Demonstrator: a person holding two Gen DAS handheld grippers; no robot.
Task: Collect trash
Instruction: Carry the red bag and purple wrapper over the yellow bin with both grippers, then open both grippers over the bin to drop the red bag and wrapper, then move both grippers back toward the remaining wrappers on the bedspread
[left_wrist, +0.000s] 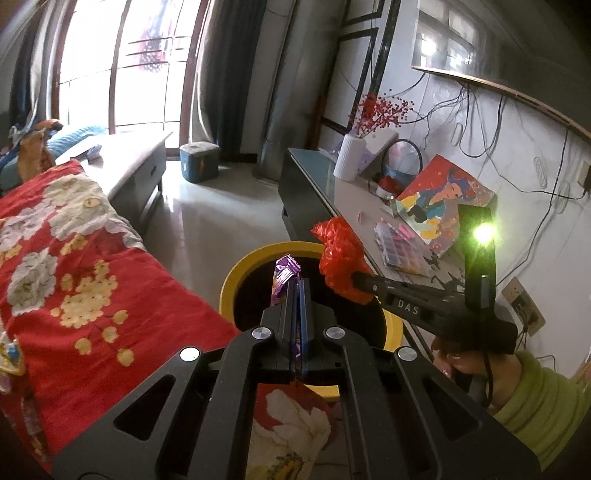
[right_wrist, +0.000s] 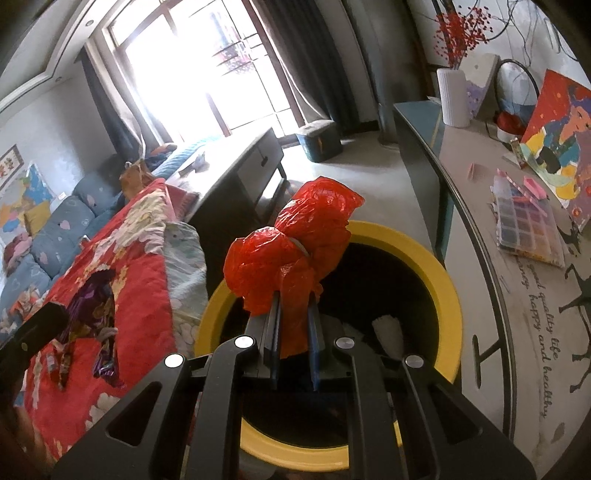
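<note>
The left gripper (left_wrist: 298, 291) has its jaws pressed together on a crinkled purple foil wrapper (left_wrist: 283, 275), whose free end sticks up past the fingertips. Wrapper and fingertips hang over the dark opening of the yellow-rimmed trash bin (left_wrist: 231, 284), toward its near-left side.

The right gripper (right_wrist: 293, 314) pinches a crumpled red plastic bag (right_wrist: 295, 243); the jaws stand slightly apart with a strip of the bag clamped between the blue pads, and the bunched bulk swells beyond the tips. It too sits above the bin (right_wrist: 448, 291), over the left part of the opening as the right wrist camera sees it. From the left wrist view the same bag (left_wrist: 340, 258) hovers over the far-right rim of the bin, with the right gripper (left_wrist: 356, 278) reaching in from the right, held by a hand (left_wrist: 456, 360) in a lime-green sleeve (left_wrist: 546, 406).

Inside the bin, against the black liner, lies something pale (right_wrist: 388, 332), possibly crumpled paper; it is too dim to tell.

Left of the bin spreads a red floral quilt (left_wrist: 74, 266), touching its side, with more purple wrappers (right_wrist: 92, 317) scattered on it. Right of the bin runs a low cabinet (right_wrist: 517, 295) carrying a clear bead organiser box (right_wrist: 528, 225), a colourful painting (right_wrist: 561, 147) and a white ribbed vase (right_wrist: 452, 98) of red berry sprigs. Beyond the bin, bare floor leads to a blue storage stool (left_wrist: 199, 160) by the window.
</note>
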